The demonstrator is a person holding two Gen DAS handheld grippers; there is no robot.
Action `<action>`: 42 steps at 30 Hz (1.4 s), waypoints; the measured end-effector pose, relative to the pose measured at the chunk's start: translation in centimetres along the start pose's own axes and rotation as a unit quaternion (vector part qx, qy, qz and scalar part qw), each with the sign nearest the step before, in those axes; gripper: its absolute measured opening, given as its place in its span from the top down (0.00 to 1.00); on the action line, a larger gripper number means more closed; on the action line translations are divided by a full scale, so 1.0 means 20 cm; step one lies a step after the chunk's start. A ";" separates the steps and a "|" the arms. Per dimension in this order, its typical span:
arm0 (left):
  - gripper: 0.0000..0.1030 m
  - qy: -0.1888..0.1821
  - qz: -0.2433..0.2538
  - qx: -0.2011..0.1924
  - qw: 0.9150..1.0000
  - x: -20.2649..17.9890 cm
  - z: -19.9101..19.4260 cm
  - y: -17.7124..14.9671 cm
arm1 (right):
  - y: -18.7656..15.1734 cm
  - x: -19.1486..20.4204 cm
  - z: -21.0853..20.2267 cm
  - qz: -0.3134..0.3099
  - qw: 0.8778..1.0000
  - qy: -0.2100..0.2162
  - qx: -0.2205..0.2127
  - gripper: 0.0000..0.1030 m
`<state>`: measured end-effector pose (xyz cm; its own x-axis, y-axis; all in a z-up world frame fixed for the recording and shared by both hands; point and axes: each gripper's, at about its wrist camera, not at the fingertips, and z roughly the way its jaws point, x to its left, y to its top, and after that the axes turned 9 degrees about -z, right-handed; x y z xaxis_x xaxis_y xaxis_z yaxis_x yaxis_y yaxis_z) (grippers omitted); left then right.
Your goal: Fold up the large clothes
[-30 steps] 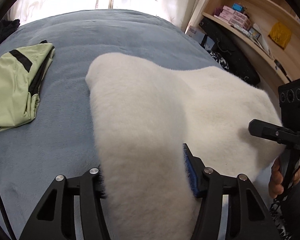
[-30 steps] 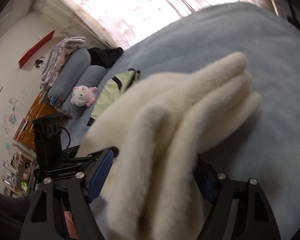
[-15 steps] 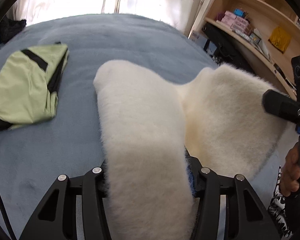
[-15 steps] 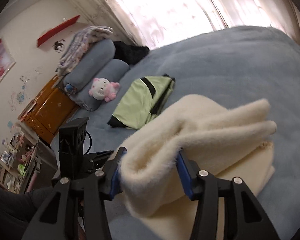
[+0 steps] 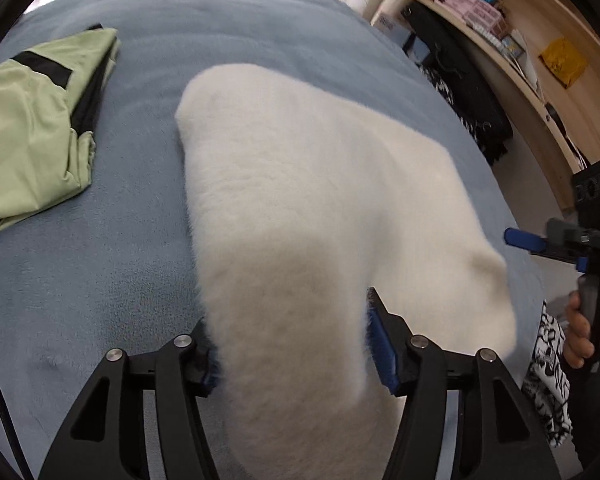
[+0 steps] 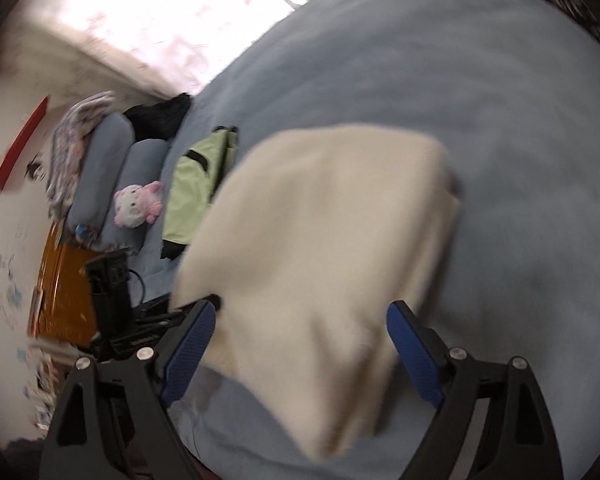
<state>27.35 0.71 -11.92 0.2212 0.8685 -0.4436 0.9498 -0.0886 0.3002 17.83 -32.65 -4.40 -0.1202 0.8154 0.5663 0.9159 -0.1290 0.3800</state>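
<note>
Blurred cream fleece (image 6: 320, 240) between the spread right hand-held gripper (image 6: 300, 344); left hand-held gripper (image 5: 292, 344) pinches it.

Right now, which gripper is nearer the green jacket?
Left. The left gripper, around the white fleece garment, is beside the green jacket; the right gripper is across the fleece.

right tool (image 6: 300, 344) wide apart
</note>
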 end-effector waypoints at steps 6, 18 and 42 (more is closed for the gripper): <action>0.32 -0.016 0.019 0.056 0.998 0.03 0.06 0.08 | -0.10 -0.20 0.20 0.058 0.997 0.014 0.042 0.15; 0.45 -0.035 0.039 0.064 0.997 0.04 0.13 0.16 | -0.08 -0.33 0.57 0.078 0.989 0.127 0.016 0.44; 0.50 -0.009 0.013 -0.155 0.988 0.43 -0.73 0.12 | 0.29 0.68 0.52 -0.180 0.978 0.087 -0.066 0.55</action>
<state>28.32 15.16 -2.73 0.2508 0.8587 -0.4468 0.8314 0.0453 0.5538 25.52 -16.45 -2.05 -0.4998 0.7141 0.4902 0.7458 0.0670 0.6628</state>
